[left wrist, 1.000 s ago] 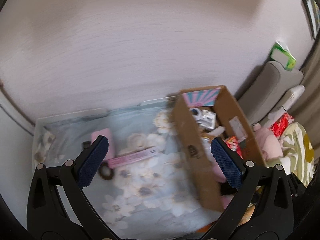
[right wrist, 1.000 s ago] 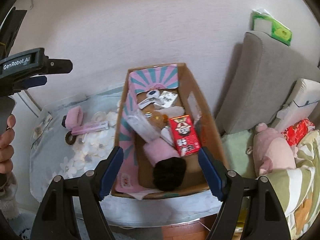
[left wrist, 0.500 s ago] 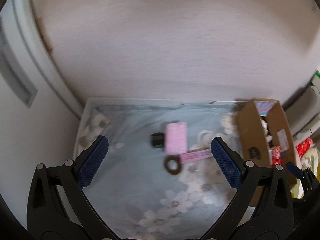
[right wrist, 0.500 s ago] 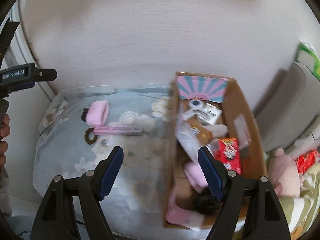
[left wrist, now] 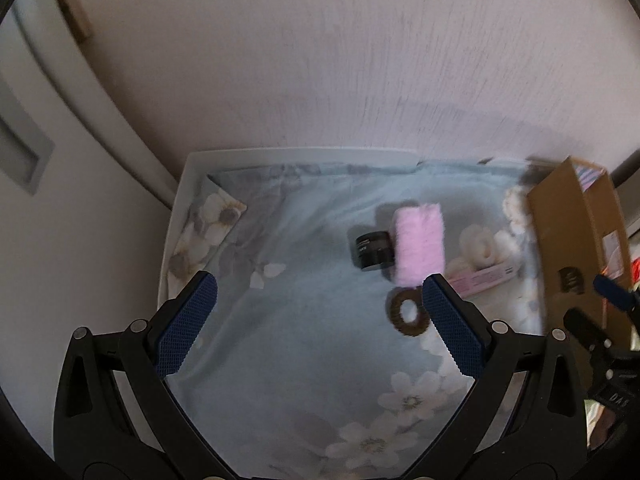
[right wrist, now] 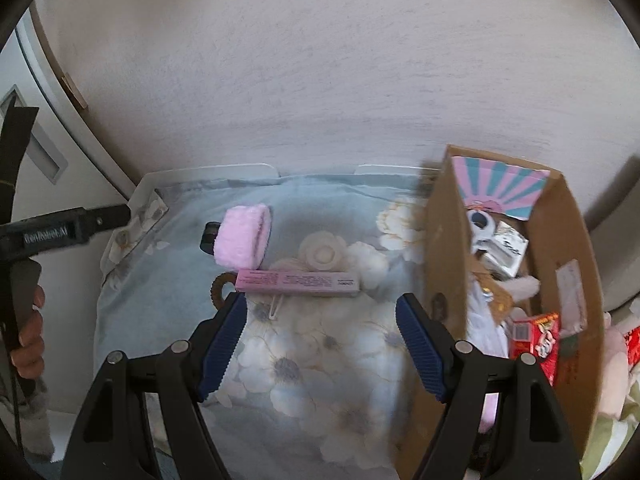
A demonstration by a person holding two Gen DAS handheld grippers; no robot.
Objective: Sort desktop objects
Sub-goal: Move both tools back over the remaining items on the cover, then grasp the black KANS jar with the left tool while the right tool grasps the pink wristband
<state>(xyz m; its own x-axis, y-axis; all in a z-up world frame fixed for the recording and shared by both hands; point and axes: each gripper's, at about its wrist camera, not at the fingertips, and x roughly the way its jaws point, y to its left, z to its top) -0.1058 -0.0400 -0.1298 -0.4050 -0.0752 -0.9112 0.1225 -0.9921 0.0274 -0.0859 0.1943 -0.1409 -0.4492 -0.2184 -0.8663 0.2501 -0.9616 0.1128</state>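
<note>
On a floral blue cloth point(left wrist: 304, 320) lie a fluffy pink band point(left wrist: 418, 243) point(right wrist: 242, 238), a small black jar point(left wrist: 373, 250) beside it, a brown hair tie point(left wrist: 410, 315) point(right wrist: 218, 288), a long pink box point(right wrist: 296, 281) point(left wrist: 486, 279) and a white round piece point(right wrist: 322, 254). My left gripper point(left wrist: 316, 300) hangs open above the cloth, left of these things, nothing between its fingers. My right gripper point(right wrist: 322, 316) is open and empty too, just in front of the long pink box. A cardboard box point(right wrist: 442, 240) point(left wrist: 560, 224) full of items stands at the right.
The box holds a red packet point(right wrist: 536, 340), a silver pouch point(right wrist: 506, 244) and soft toys. A wall rises behind the cloth. A hand point(right wrist: 26, 340) grips the left gripper's handle at the left edge of the right wrist view. Bedding and a plush lie at far right.
Both grippers have swung left, away from the cardboard box and over the cloth, and lower. The box has slid to the right edge of both views. Both jaws stayed open.
</note>
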